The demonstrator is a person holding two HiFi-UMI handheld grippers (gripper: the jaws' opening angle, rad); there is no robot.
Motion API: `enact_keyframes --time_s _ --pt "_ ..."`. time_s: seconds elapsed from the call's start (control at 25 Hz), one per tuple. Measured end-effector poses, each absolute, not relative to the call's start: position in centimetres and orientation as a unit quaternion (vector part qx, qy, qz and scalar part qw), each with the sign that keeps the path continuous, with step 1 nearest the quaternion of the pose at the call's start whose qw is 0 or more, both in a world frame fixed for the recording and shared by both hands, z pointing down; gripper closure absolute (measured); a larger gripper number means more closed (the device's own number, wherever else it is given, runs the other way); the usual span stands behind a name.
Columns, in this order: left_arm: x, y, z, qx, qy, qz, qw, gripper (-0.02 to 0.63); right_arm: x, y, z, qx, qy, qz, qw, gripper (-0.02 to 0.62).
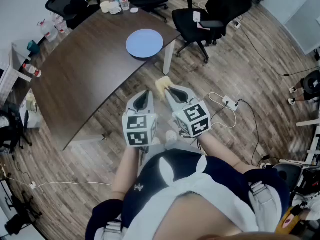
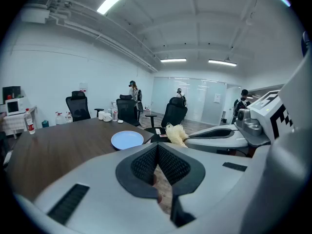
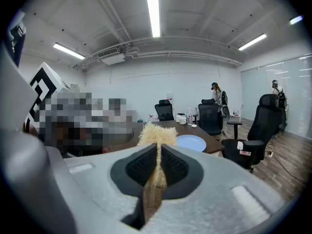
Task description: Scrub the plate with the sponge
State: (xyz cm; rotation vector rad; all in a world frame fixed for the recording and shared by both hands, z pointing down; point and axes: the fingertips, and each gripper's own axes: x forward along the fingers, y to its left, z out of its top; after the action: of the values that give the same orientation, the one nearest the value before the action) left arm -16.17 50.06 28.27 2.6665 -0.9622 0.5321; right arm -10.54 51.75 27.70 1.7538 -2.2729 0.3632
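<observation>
Your head view is the only one that shows the layout from above: both claws hang over the wood plank floor [image 1: 260,74], off the edge of the dark brown table [image 1: 85,79], well apart from the plate [image 1: 144,43]. The plate is round, pale blue and smooth, lying flat near the table's corner. The two gripper views give you the room at eye level instead: strip lights on the ceiling, black office chairs [image 3: 213,116] and bottles at the far end of the table.

Your right gripper [image 3: 157,165] is clamped tight on the sponge [image 3: 156,133], a pale yellow, stringy, fuzzy tuft squeezed thin between the black ribbed pads and puffing out past the tips. From above it's just a small cream lump at the claw's nose [image 1: 162,85].

Your left gripper [image 2: 157,150] is closed on itself, pads meeting at the tips with nothing between them. Its view catches the sponge [image 2: 176,133] sticking out of the other claw, with the plate [image 2: 127,140] beyond on the table
</observation>
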Motion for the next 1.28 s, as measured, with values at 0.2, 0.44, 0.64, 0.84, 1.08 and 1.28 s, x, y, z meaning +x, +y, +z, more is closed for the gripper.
enact_keyframes --time_s 0.2,0.44,0.64,0.84,1.08,1.28 --pt "-15.4 49.2 28.3 0.915 -0.341 0.176 0.127 0.600 -9.8 51.5 28.5 0.594 -0.785 0.127 0.125 0.574" --pt "-13.4 48.5 28.2 0.911 -0.354 0.172 0.125 0.600 -8.1 50.8 28.4 0.586 -0.792 0.119 0.124 0.574" --pt "-11.8 48.2 29.1 0.902 -0.373 0.173 0.130 0.601 -6.0 50.6 29.3 0.577 -0.799 0.120 0.122 0.574" --pt "-10.9 48.1 30.4 0.891 -0.395 0.174 0.142 0.600 -4.0 50.1 30.6 0.571 -0.802 0.124 0.123 0.574" --pt "-10.7 47.4 31.3 0.882 -0.408 0.183 0.145 0.601 -3.1 49.2 31.5 0.566 -0.806 0.133 0.116 0.574" --pt "-10.2 46.0 32.5 0.879 -0.410 0.186 0.155 0.600 -3.1 47.8 32.6 0.558 -0.810 0.140 0.116 0.572"
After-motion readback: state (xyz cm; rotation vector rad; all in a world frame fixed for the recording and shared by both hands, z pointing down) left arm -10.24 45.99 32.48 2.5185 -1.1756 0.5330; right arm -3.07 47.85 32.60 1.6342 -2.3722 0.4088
